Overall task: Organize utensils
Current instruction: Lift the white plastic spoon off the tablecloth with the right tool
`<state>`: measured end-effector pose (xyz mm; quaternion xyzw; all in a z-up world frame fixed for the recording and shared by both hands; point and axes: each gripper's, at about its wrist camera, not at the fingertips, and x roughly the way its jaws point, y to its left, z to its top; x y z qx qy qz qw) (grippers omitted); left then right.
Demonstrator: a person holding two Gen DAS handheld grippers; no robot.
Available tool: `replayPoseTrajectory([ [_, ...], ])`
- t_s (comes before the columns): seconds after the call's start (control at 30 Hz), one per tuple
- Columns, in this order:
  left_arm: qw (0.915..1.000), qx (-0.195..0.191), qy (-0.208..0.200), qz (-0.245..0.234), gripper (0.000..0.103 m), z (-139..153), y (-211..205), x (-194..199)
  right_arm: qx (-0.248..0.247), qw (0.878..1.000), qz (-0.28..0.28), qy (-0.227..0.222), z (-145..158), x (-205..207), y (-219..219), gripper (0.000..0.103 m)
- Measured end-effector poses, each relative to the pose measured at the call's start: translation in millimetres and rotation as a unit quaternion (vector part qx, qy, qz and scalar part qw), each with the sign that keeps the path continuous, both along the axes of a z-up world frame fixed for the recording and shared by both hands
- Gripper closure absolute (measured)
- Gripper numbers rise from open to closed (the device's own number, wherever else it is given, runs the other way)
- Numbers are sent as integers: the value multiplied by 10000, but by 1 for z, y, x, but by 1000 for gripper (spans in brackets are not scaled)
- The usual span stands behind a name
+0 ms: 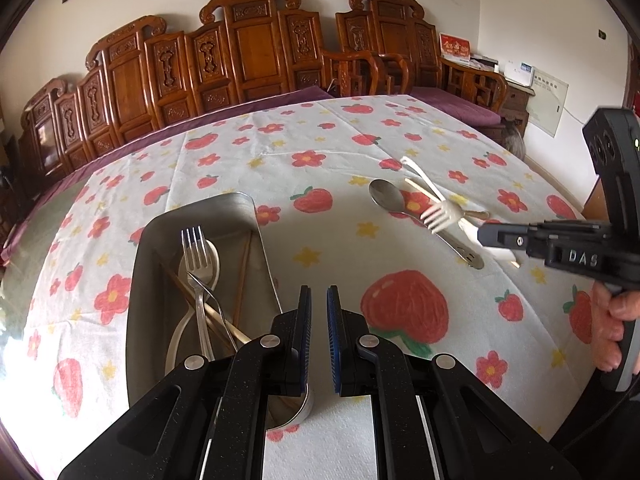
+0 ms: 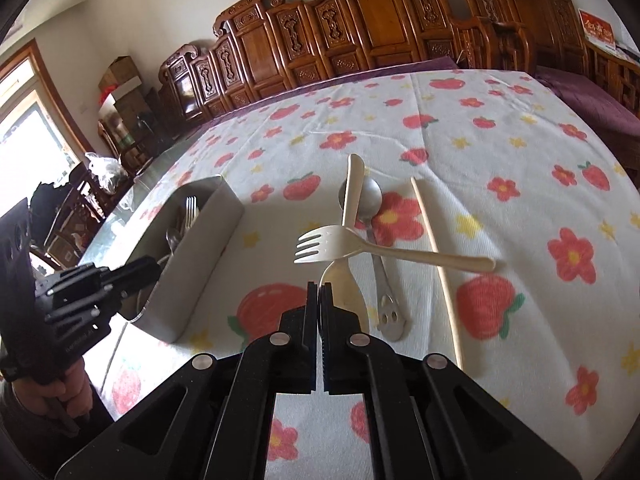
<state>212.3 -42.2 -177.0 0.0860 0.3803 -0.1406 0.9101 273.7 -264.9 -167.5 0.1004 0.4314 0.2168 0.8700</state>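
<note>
Right wrist view alone: right tool [image 2: 320, 292] tight on cream spoon [image 2: 347, 280]; left tool [image 1: 319, 300] narrowly parted.

Black speckled plastic left gripper [image 1: 319, 300], blue ribbed finger pads [image 1: 333, 312], silver pivot screws, matching right gripper [image 2: 319, 300] (raised "DAS" lettering on housing), bare-skinned hand [image 1: 610, 332] on grip

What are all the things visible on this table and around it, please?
Tray: one, grey metal, left on the cloth.
Steel fork: one, silver, inside the tray with other utensils.
Cream fork: one, lying across the cream spoon.
Cream spoon: one, bowl edge in the right tool.
Metal spoon: one, silver, beneath both.
Chopstick: one, pale, right of the spoons.
Tablecloth: one, white, red prints.
Carved bench: brown, behind the table.
Left tool: open, empty, beside the tray.
Right tool: shut.
</note>
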Motion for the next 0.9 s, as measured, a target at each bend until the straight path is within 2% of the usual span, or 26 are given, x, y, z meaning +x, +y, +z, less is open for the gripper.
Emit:
replayPoseTrajectory([
  [0.23, 10000, -28, -10, 65, 96, 1, 2, 1, -35, 9990, 321, -317, 37, 19, 32, 101],
  [0.43, 9999, -94, -27, 72, 96, 6, 5, -1, -205, 9979, 281, -543, 59, 20, 26, 101],
  [0.57, 9998, -179, -43, 63, 94, 10, 3, -4, -397, 9980, 88, -482, 51, 15, 4, 101],
  [0.63, 9998, -198, -48, 24, 85, 12, -1, -5, -517, 9977, -40, -441, 44, 11, -8, 101],
  [0.8, 9996, -245, 62, -158, 84, 13, -20, -2, -745, 9961, -398, -273, 18, 3, -41, 101],
  [0.9, 9995, -140, 133, -237, 84, 8, -34, 3, -761, 9953, -574, -185, 5, -1, -55, 101],
])
